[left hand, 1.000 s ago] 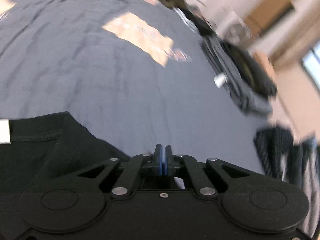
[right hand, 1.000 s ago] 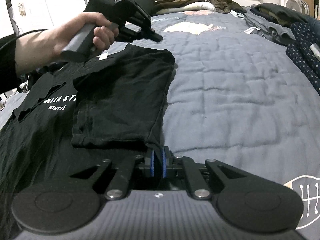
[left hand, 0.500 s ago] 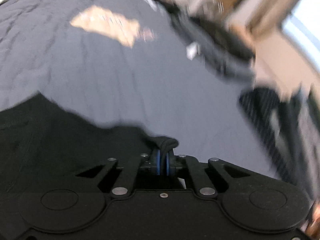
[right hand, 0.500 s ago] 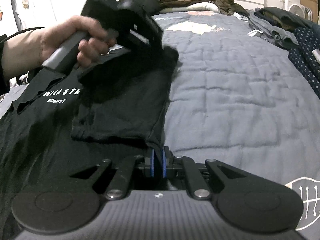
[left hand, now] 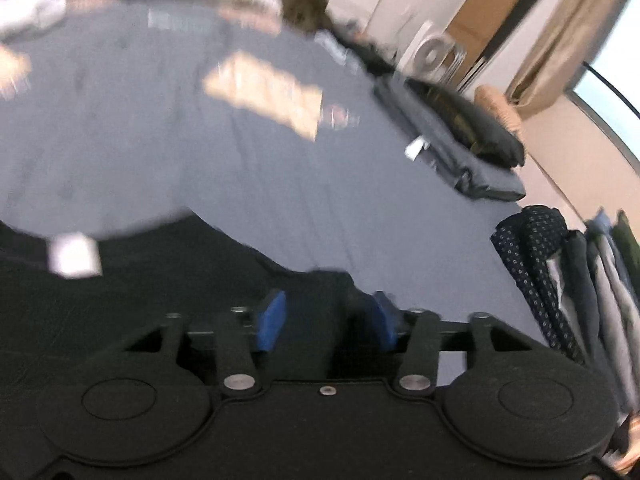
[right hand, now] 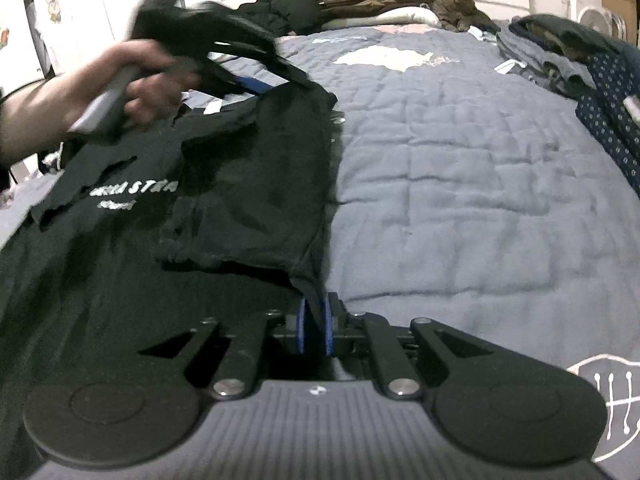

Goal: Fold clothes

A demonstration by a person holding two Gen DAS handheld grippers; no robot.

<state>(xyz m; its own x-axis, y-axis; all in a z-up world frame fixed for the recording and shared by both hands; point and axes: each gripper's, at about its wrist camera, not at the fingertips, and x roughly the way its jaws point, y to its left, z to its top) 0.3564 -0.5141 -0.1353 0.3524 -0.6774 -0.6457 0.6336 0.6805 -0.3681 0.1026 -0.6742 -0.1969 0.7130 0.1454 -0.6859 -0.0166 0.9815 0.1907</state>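
grey quilt [right hand: 460,184] | black T-shirt [right hand: 256,168] | my left gripper [left hand: 326,316] spread | my right gripper [right hand: 314,330] pinching shirt fold edge

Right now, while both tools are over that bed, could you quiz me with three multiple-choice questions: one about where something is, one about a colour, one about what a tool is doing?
1. Where does the cat lie?
A. at the far end of the bed, by the piled clothes
B. on the black T-shirt
C. on the floor

2. What colour is the lettering on the black T-shirt?
A. red
B. white
C. yellow

3. How do the left gripper's jaws stand?
A. clamped tight on cloth
B. spread apart
C. out of sight

Answers:
1 A: it sits beyond the blue quilt near the headboard.
2 B: pale letters show on the chest.
3 B: its blue pads stand wide apart, while the right gripper pinches the shirt's edge.
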